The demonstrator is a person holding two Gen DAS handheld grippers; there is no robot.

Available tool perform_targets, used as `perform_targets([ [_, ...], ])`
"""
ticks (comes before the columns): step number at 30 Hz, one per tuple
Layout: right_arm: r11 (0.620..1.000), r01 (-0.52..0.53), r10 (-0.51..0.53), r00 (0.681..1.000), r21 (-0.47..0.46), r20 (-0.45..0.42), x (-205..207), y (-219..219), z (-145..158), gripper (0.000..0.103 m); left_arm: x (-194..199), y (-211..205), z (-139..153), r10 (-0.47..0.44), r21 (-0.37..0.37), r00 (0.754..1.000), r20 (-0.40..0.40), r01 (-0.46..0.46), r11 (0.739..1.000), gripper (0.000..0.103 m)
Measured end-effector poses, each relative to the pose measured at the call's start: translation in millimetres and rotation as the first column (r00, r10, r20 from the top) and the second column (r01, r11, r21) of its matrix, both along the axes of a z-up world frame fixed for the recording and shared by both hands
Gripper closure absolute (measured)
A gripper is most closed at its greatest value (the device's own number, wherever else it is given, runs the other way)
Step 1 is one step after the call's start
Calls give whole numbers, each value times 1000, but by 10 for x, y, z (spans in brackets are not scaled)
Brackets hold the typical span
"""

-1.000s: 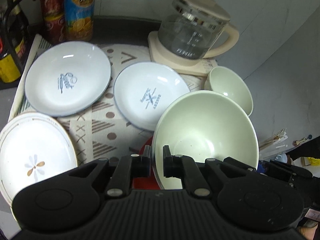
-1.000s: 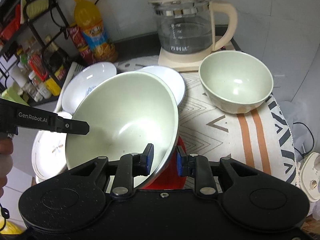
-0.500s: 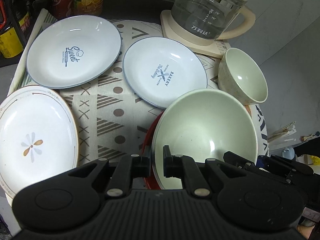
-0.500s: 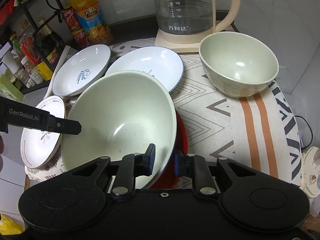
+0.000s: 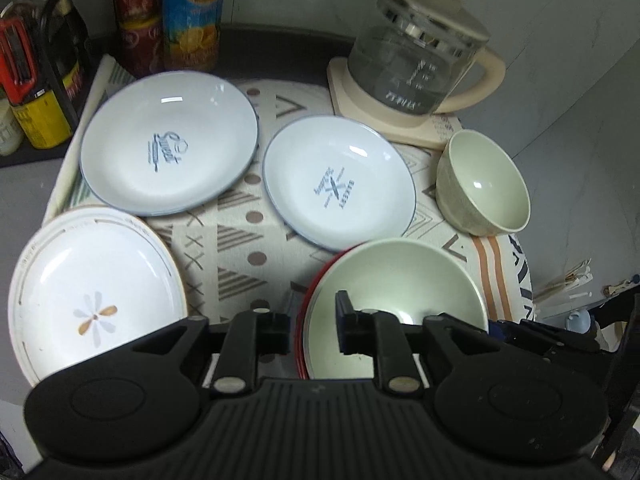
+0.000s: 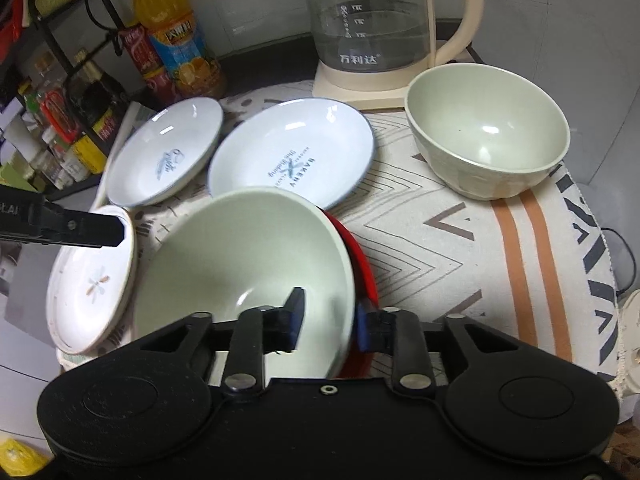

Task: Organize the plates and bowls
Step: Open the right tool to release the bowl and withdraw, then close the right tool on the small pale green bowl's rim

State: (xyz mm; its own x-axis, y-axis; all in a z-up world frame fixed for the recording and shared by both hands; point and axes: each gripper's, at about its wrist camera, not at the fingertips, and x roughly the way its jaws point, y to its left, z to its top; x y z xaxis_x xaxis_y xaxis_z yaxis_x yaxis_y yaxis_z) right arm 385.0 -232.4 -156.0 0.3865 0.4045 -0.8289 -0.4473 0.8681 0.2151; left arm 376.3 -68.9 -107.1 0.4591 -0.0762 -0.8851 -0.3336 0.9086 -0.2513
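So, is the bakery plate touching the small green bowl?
Apart. The right wrist view shows patterned cloth between the bakery plate and the small green bowl.

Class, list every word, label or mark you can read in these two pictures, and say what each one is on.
"BAKERY": on the nearer blue-rimmed plate; its smaller words are too blurred.
"Sweet": in script on the farther blue-rimmed plate; the small line beside it is unreadable.
"万利达": on the glass kettle; its level marks are too small.
"t.AI": cut-off letters on the left gripper.
Drink bottle and can labels: too blurred.
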Motion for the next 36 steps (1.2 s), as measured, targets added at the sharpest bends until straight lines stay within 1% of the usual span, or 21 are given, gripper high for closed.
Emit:
perform_targets([
  [1, 1000, -2, 2, 1000, 13, 2, -9, -8, 26, 65, 5, -3, 23, -2, 7, 1000, 3, 2, 1000, 76],
  [4, 999, -7, 7, 1000, 42, 7, -43, -36, 98, 56, 36, -13, 84, -11, 18, 1000, 24, 10, 1000, 65],
  [6, 998, -10, 9, 1000, 58, 15, -61, -60, 144, 52, 75, -40, 107, -22, 23, 999, 34, 21, 1000, 60],
  [7, 998, -6, 5, 1000, 61, 23, -71, -75, 166, 48, 99, -57, 115, -28, 25, 999, 38, 27, 999, 58],
  [12, 996, 29, -33, 998, 81, 52, -66, -199, 252, 47, 196, -128, 98, -47, 23, 998, 47, 46, 999, 56],
  [18, 990, 106, -114, 990, 91, 80, -33, -443, 308, 46, 321, -242, 111, -83, 21, 994, 64, 81, 996, 56],
  [20, 987, 135, -143, 986, 91, 86, -7, -525, 311, 45, 379, -285, 120, -91, 22, 993, 70, 90, 996, 53],
  [22, 981, 170, -179, 979, 93, 93, 20, -610, 310, 39, 434, -328, 137, -95, 29, 992, 80, 93, 995, 46],
  [23, 977, 189, -198, 975, 96, 97, 34, -655, 306, 36, 462, -347, 146, -98, 34, 991, 86, 95, 995, 45],
  [25, 969, 223, -233, 967, 104, 103, 57, -744, 302, 23, 525, -391, 163, -102, 41, 990, 96, 99, 994, 38],
  [26, 965, 239, -250, 962, 110, 107, 68, -783, 304, 19, 553, -411, 170, -105, 43, 989, 101, 101, 994, 37],
  [27, 959, 258, -271, 956, 114, 113, 79, -824, 304, 13, 582, -437, 181, -110, 45, 988, 107, 106, 993, 33],
  [28, 954, 276, -289, 950, 114, 118, 93, -857, 302, 8, 615, -460, 189, -118, 46, 987, 113, 113, 993, 30],
  [29, 949, 294, -306, 944, 113, 121, 117, -891, 299, 7, 648, -487, 196, -125, 46, 985, 120, 120, 992, 28],
  [31, 940, 322, -334, 935, 112, 115, 179, -962, 281, 4, 716, -536, 204, -130, 47, 983, 131, 125, 991, 21],
  [33, 928, 352, -365, 926, 121, 99, 251, -1032, 250, 0, 788, -573, 195, -130, 45, 982, 138, 125, 991, 19],
  [36, 913, 387, -400, 912, 129, 88, 348, -1097, 199, 0, 917, -642, 157, -143, 33, 980, 142, 139, 990, 18],
])
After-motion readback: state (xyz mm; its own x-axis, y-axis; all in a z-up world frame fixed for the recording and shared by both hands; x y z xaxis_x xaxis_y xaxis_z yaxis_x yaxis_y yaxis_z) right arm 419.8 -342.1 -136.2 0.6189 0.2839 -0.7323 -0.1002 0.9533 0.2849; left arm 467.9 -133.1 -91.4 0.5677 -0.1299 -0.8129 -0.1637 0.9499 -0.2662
